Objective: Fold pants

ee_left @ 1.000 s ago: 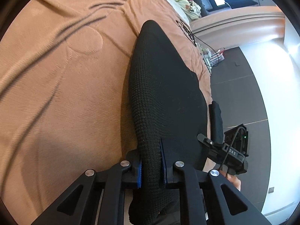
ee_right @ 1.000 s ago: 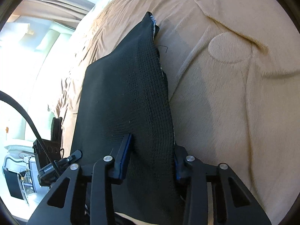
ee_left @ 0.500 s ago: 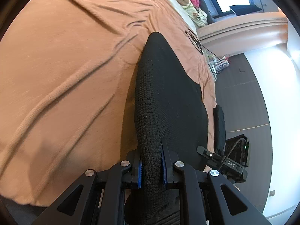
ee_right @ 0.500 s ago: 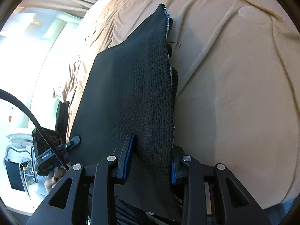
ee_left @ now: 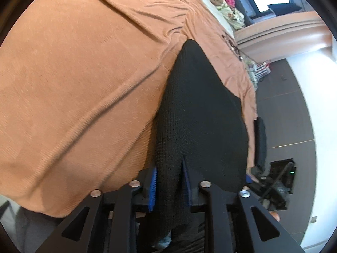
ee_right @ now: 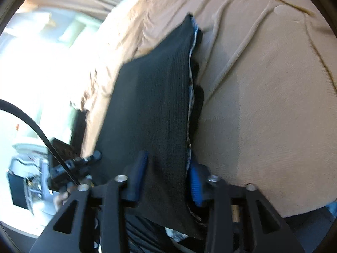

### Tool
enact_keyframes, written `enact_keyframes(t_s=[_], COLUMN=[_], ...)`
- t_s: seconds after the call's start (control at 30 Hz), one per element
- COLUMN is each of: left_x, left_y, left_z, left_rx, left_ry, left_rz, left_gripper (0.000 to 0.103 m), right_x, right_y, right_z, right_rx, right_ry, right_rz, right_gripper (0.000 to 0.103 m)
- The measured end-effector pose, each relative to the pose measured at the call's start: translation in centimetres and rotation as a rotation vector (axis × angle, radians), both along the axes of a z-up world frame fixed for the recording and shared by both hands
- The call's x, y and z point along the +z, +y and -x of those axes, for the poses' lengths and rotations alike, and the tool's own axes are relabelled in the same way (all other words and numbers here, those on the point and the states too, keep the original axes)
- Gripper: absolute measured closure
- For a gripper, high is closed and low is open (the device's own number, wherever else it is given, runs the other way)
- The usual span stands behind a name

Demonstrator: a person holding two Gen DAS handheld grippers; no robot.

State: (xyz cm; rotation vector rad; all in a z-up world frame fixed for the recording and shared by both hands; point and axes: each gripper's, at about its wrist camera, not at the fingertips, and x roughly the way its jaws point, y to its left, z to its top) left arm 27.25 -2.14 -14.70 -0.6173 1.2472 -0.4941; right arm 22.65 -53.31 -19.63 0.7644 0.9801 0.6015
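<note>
The black knit pants [ee_left: 200, 116] lie folded lengthwise on the tan bedspread [ee_left: 73, 84], tapering away from me. My left gripper [ee_left: 168, 168] has the near fold of the pants between its blue pads [ee_left: 153, 181]. Its jaws are opening, and the cloth still fills the gap and touches both pads. In the right wrist view the pants [ee_right: 151, 105] run between the jaws of my right gripper [ee_right: 166, 168]. Those jaws are opening too, and the right pad [ee_right: 194, 181] stands bare beside the cloth's edge. Each gripper also appears at the edge of the other's view.
The bedspread [ee_right: 263, 105] spreads wide on the far side of the pants. The bed's edge drops to dark floor [ee_left: 284, 109] on the right of the left wrist view. Pillows and soft toys [ee_left: 221, 0] sit at the head of the bed. A dark folded item [ee_left: 260, 139] hangs at the bed's edge.
Both grippers drew back toward the bed's near edge, and the pants came with them. The jaws of both now stand wider, and the right one's pad has come off the cloth.
</note>
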Motion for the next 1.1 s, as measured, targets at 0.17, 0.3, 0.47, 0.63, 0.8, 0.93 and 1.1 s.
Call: enact_keyframes(t_s=[0.17, 0.3, 0.47, 0.63, 0.8, 0.93, 1.1], left_x=[0.4, 0.1, 0.1, 0.0, -0.5, -1.0, -2.0], left_y=[0.4, -0.2, -1.4, -2.3, -2.9, -3.6, -4.4], left_z=[-1.4, -2.9, -4.3, -6.2, -7.6, -8.3, -9.2], left_rx=[0.015, 0.012, 0.001, -0.003, -0.016, -0.036, -0.052], left_ry=[-0.011, -0.003, -0.009, -0.010, -0.006, 0.004, 0.023], left_rz=[-0.039, -0.056, -0.064, -0.085, -0.104, -0.124, -0.148], left_gripper=[0.055, 0.055, 0.055, 0.055, 0.055, 0.055, 0.055], right_x=[-0.3, -1.4, -3.9, -5.1, -6.5, -7.4, -6.9], right_y=[-2.2, -3.1, -3.5, -3.4, -1.9, -1.9, -1.6], right_z=[-1.2, -2.8, -5.5, -8.2, -10.2, -11.6, -12.0], right_rx=[-0.044, -0.049, -0.060, -0.044, 0.001, 0.013, 0.044], right_ry=[-0.037, -0.031, -0.015, -0.017, 0.029, 0.063, 0.061], right_rz=[-0.059, -0.132, -0.224, -0.306, -0.329, -0.304, -0.273], right_gripper=[0.037, 0.037, 0.037, 0.036, 0.031, 0.031, 0.031])
